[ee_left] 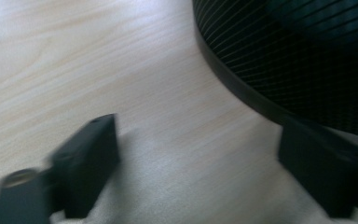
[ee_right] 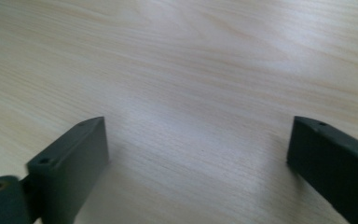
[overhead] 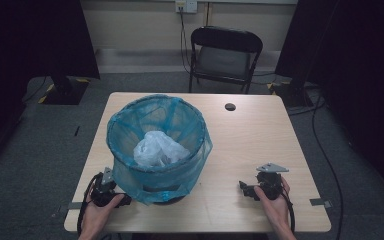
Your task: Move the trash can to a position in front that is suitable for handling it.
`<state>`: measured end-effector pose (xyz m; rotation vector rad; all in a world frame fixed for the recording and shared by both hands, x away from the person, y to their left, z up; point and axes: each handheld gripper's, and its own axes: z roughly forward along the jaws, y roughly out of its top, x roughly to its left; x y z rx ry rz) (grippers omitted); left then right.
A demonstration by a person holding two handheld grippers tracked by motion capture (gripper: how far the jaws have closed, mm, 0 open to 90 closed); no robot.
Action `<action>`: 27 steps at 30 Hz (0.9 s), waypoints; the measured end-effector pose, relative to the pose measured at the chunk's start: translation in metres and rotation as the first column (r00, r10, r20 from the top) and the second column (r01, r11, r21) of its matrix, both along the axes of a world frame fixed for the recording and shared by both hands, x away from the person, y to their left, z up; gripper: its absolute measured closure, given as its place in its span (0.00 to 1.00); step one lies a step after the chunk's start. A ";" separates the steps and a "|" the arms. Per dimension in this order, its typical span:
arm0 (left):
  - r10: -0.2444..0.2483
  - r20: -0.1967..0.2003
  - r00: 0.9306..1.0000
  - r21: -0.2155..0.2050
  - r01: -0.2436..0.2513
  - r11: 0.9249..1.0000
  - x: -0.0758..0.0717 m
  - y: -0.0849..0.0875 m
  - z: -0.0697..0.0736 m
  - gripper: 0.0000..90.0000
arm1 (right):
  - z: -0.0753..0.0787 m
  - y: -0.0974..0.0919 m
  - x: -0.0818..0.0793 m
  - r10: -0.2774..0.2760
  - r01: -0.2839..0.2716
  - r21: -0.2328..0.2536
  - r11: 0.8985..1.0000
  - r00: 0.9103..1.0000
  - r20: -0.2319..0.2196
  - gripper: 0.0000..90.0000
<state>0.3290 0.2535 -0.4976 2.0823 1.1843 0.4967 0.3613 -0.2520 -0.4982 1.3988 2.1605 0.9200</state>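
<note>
Left gripper (overhead: 111,192): spread, nothing between the jaws, resting just beside the bin's base.
Right gripper (overhead: 260,187): spread and empty, low over the bare surface (overhead: 250,140), well apart from the bin.
Bin (overhead: 157,145): dark mesh, upright on the surface, lined with a blue bag (overhead: 130,172) folded over its rim.
Inside the bin: crumpled white plastic (overhead: 159,149).
Risk, bag: thin film, likely to tear or slip off the rim if pinched at one side.
Risk, bin: may tip or slide if pulled by the left gripper alone.
</note>
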 end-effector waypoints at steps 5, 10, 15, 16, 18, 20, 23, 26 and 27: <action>-0.033 -0.011 0.999 0.011 0.033 0.999 -0.002 -0.002 0.004 0.26 | 0.007 0.000 -0.002 0.012 -0.013 0.017 1.000 0.999 0.041 0.16; -0.006 0.027 1.000 -0.029 0.007 1.000 -0.007 0.002 0.013 0.27 | 0.017 0.005 -0.007 0.029 -0.035 0.075 0.997 0.996 0.082 0.18; 0.015 0.037 0.999 -0.077 -0.012 0.997 -0.012 0.006 0.022 0.29 | 0.028 0.014 -0.011 0.057 -0.073 0.142 0.987 0.991 0.118 0.17; 0.016 0.041 0.999 -0.090 -0.012 0.996 -0.012 0.006 0.024 0.29 | 0.032 0.017 -0.012 0.060 -0.080 0.150 0.985 0.990 0.129 0.17; 0.024 0.076 0.997 -0.094 -0.017 0.995 -0.015 0.007 0.030 0.29 | 0.037 0.023 -0.012 0.080 -0.102 0.157 0.982 0.987 0.141 0.17; 0.016 0.113 0.993 -0.109 -0.004 0.994 -0.017 0.013 0.039 0.29 | 0.042 0.028 -0.014 0.132 -0.153 0.154 0.976 0.982 0.135 0.20; 0.059 0.118 0.991 -0.178 -0.037 0.983 -0.017 0.022 0.049 0.28 | 0.050 0.037 -0.016 0.189 -0.213 0.176 0.961 0.971 0.146 0.28; 0.068 0.127 0.990 -0.163 -0.047 0.986 -0.016 0.024 0.053 0.28 | 0.059 0.047 -0.016 0.203 -0.235 0.190 0.953 0.964 0.172 0.37; 0.061 0.132 0.989 -0.137 -0.043 0.990 -0.014 0.022 0.059 0.28 | 0.062 0.051 -0.015 0.207 -0.241 0.193 0.951 0.962 0.181 0.39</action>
